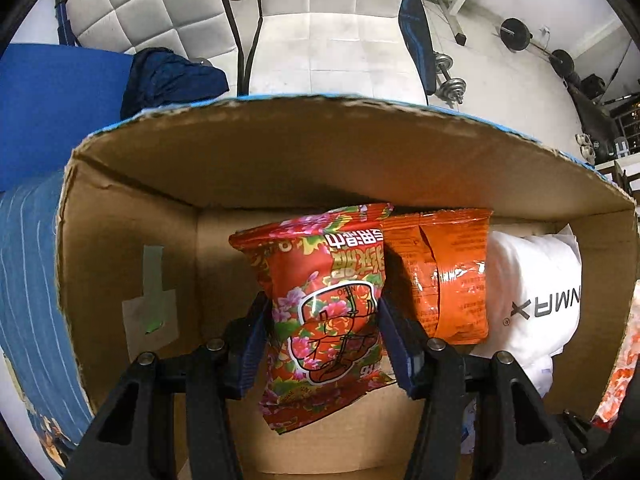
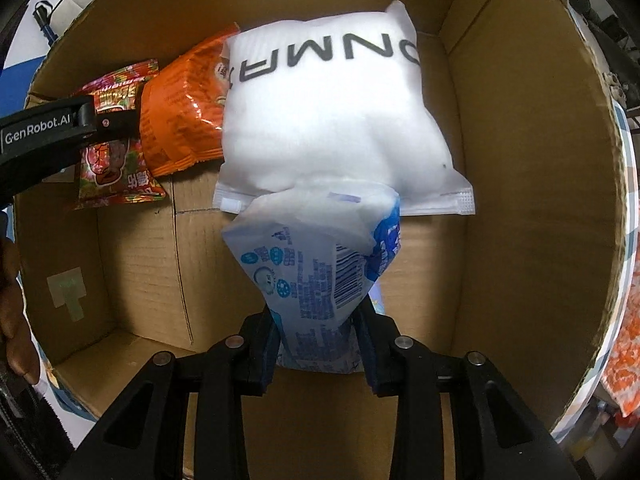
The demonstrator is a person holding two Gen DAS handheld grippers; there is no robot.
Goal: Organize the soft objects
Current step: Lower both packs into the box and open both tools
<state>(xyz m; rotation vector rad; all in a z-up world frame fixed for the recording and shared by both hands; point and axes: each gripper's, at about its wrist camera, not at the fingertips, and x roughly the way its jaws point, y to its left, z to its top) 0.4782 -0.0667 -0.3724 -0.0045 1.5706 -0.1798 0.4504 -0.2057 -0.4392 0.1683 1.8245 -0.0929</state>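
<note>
An open cardboard box (image 1: 280,152) fills both views. My left gripper (image 1: 324,336) points down into it, shut on a red floral snack bag (image 1: 328,300) whose top end rests near the far wall. To its right lie an orange snack bag (image 1: 452,280) and a white pillow pack (image 1: 532,292) with grey lettering. In the right wrist view my right gripper (image 2: 316,332) is shut on a blue-and-white pack (image 2: 312,256), whose far end touches the white pillow pack (image 2: 332,120). The orange bag (image 2: 180,112) and red bag (image 2: 116,160) lie at the upper left.
The left gripper's black body (image 2: 52,128) crosses the box's left side, with a hand (image 2: 12,300) at the edge. Bare box floor (image 2: 132,264) lies at the near left. Outside are a blue cloth (image 1: 40,100), a dark garment (image 1: 168,76) and dumbbells (image 1: 452,84).
</note>
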